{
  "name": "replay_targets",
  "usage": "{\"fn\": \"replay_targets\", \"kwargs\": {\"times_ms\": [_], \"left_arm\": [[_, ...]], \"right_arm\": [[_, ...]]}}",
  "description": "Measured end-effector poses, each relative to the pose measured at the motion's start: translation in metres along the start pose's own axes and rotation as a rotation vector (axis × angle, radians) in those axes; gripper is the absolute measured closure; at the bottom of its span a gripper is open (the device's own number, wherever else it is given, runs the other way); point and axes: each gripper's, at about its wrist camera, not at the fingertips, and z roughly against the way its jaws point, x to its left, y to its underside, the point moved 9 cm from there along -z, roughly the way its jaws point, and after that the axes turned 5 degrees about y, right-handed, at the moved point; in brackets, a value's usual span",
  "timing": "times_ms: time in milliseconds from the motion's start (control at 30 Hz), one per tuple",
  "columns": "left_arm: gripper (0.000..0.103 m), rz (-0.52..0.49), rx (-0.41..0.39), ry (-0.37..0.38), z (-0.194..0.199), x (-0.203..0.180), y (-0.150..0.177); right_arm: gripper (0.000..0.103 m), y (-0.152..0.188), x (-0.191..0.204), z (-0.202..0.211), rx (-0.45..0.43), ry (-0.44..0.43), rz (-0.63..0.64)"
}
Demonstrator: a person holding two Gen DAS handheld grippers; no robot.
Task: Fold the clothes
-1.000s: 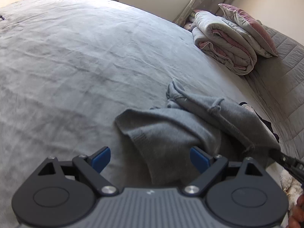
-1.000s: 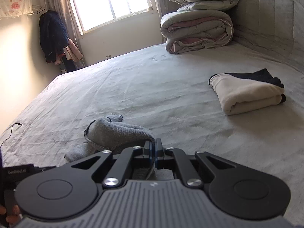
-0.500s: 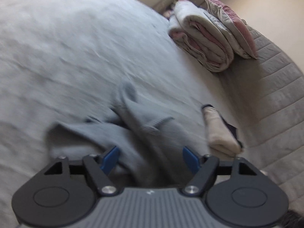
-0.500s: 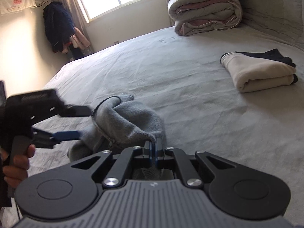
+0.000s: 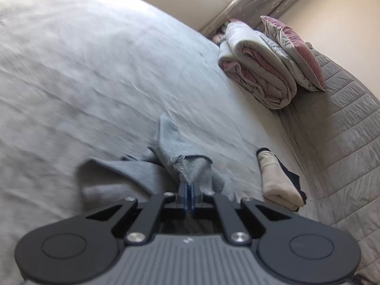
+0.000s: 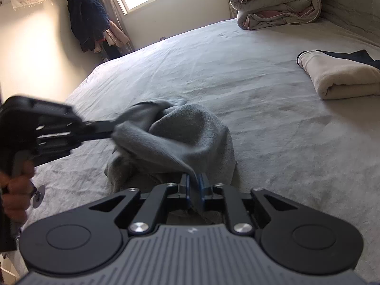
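Observation:
A crumpled grey garment [image 5: 187, 166] lies on the grey bed sheet [image 5: 95, 83]. My left gripper [image 5: 189, 187] is shut on a frayed edge of it, and that edge is lifted off the bed. In the right wrist view the garment [image 6: 190, 130] stretches between both tools: the left gripper [image 6: 104, 129] pulls one fold up at the left, held by a hand [image 6: 14, 185]. My right gripper [image 6: 194, 185] has another edge between its blue pads; its jaws are opening slightly, with the cloth still caught between them.
A folded cream garment on a dark one [image 6: 342, 78] lies to the right, near the quilted headboard [image 5: 344, 142]. A rolled duvet [image 6: 273, 0] and a pink pillow [image 5: 294, 49] sit at the bed's head. Clothes hang [image 6: 87, 19] by the window.
My left gripper went from wide open over the garment to shut on its edge and rose with it. The right gripper's pads have parted a little around the cloth.

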Motion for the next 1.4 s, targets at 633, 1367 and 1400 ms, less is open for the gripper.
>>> {"fn": "replay_targets", "kwargs": {"times_ms": [633,1367,1400], "left_arm": [[0.101,0.059,-0.07,-0.009,0.056,0.071,0.014],[0.1,0.163,-0.118,0.18,0.008,0.085,0.019],[0.101,0.145,-0.136,0.192,0.014,0.08,0.017]], "right_arm": [[0.047,0.03,0.005,-0.022,0.135,0.043,0.137],[0.094,0.029,0.011,-0.039,0.048,0.134,0.301],[0.094,0.024,0.011,-0.035,0.019,0.146,0.296]]}}
